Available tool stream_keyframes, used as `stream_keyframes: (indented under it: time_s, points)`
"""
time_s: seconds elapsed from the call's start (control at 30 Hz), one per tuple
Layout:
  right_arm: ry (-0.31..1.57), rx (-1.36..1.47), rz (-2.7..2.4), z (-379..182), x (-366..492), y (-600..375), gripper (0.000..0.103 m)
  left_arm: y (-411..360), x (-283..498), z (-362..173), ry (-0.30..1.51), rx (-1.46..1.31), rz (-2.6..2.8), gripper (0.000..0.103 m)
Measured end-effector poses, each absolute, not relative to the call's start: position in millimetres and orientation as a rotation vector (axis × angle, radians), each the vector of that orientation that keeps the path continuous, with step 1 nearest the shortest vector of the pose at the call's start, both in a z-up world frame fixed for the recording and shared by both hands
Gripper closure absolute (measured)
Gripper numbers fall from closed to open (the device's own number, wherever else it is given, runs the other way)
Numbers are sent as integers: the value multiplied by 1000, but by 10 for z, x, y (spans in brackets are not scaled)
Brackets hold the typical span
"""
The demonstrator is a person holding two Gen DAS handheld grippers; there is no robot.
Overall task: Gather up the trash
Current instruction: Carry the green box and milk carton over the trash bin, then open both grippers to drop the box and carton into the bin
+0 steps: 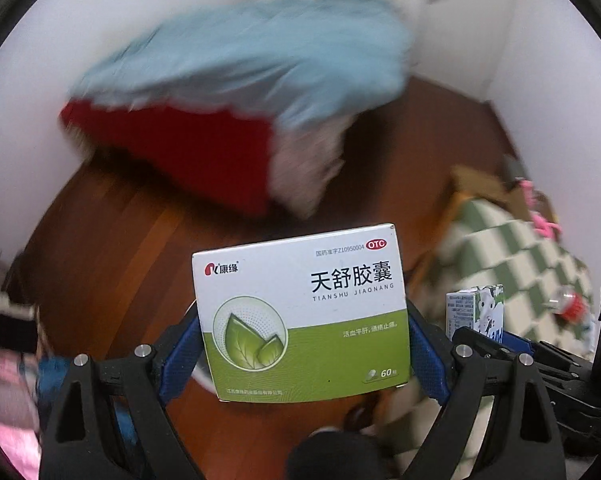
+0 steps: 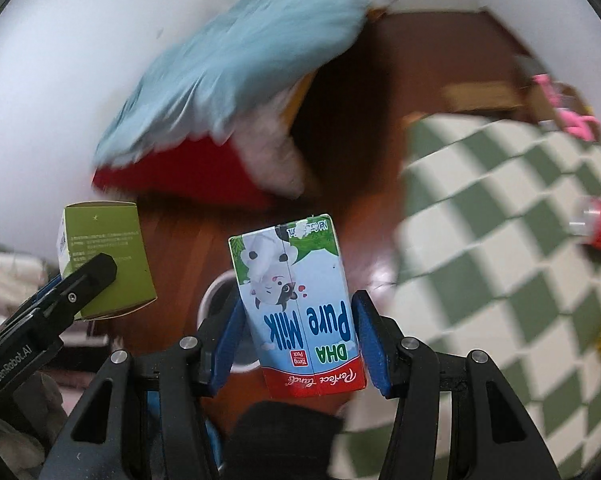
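Note:
My left gripper is shut on a white and green medicine box, held up above the wooden floor. My right gripper is shut on a blue milk carton printed "Pure Milk", held upside down. The milk carton also shows in the left wrist view at the right. The medicine box also shows in the right wrist view at the left, with the left gripper's black finger across it. A red-capped bottle lies on the checked cloth.
A blurred light blue, red and white bundle lies on the brown wooden floor by the white wall. A green and white checked cloth covers a surface at the right. Cardboard and pink items sit behind it. A white cup stands below.

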State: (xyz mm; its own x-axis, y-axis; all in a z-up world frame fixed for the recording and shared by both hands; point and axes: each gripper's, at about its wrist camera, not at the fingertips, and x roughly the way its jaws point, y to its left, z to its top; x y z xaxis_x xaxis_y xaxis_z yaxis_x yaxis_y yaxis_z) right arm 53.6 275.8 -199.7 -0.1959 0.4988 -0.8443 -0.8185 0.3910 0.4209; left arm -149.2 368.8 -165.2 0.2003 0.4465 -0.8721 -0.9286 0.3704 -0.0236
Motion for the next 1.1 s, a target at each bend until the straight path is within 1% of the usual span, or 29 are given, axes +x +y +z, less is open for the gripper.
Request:
stream_keyframes:
  time_s: [0.17,0.33,0.43,0.53,0.57,0.73,0.8,0.83,0.87,1.03,1.1]
  points:
    - [1412,-491,1285,-2762,-237,3588,47,4208,-2140,-2413,988,-821,1123,14]
    - [1503,-623,1270,-3454,-696,4112,47,4467,-2410,-3003,1029,-945,1130,12]
    - [1532,-690,1252,-3806,-901,4347,47,4543,-2495,-3230,1041,-1000,1130,11]
    - [1546,-733,1238,-4034,-1011,4496,47,4631,-2573,-3354,1062,-1031,1134,11]
    - [1552,-746,1237,-4120,-1043,4544,47,4647,-2600,-3392,1068,-1041,1135,7]
    - [1592,-774,1224,-4396,-1006,4757,45,4653,-2682,-3395,1065,-1039,1157,6]
    - [1611,-772,1223,-4464,-997,4769,26,4660,-2716,-3399,1065,-1037,1166,6]
    - [1618,-767,1225,-4490,-979,4763,9,4651,-2743,-3396,1064,-1033,1174,6]
    - [1619,-766,1226,-4485,-963,4765,5,4640,-2762,-3382,1063,-1026,1184,6]
    - [1577,-769,1235,-4360,-931,4729,5,4566,-2800,-3325,1086,-972,1240,6]
    - [1516,-805,1224,-4257,-937,4682,4,4523,-2821,-3307,1101,-959,1259,6]
